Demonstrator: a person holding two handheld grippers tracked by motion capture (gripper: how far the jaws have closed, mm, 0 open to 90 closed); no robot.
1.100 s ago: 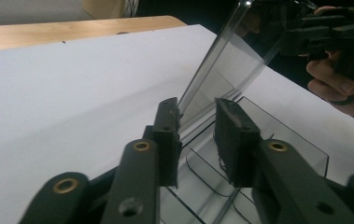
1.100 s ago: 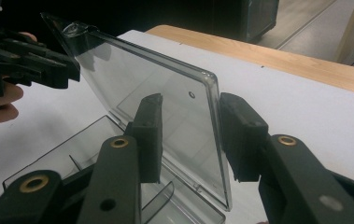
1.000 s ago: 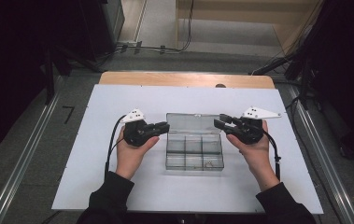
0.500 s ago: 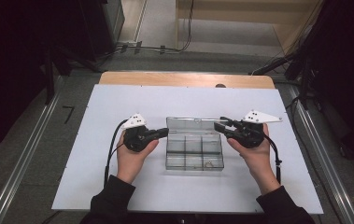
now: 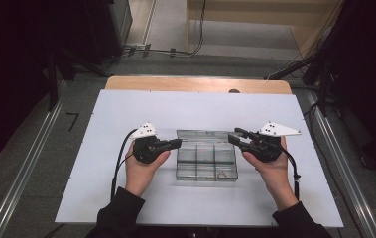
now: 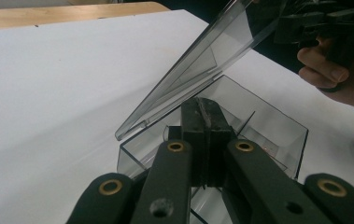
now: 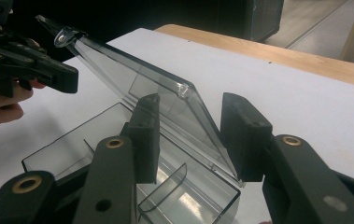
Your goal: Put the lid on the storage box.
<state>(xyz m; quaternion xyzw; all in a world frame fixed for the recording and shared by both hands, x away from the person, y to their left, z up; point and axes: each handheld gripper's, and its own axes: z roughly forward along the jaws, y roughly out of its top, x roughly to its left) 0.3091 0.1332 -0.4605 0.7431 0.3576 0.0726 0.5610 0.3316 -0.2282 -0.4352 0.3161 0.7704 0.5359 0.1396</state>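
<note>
A clear plastic compartment box [image 5: 206, 161] stands mid-table on the white sheet, its lid [image 5: 205, 135] swung up at a slant from the far side. My left gripper [image 5: 178, 143] is shut, pads together with nothing between them, and its tip [image 6: 207, 105] lies over the box's left rim. My right gripper [image 5: 231, 136] is at the box's right end. Its jaws stand apart on either side of the raised lid's end edge [image 7: 186, 88], with a gap visible at the pads. I cannot tell whether the lid leans on a jaw.
A small metal piece [image 5: 221, 173] lies in the box's near right compartment. The white sheet [image 5: 101, 198] covers the table, with a wooden strip [image 5: 195, 84] along the far edge. A cable [image 5: 118, 163] trails from the left gripper.
The left gripper has shifted slightly toward the near side at the box's left end. The lid and the right gripper look unchanged.
</note>
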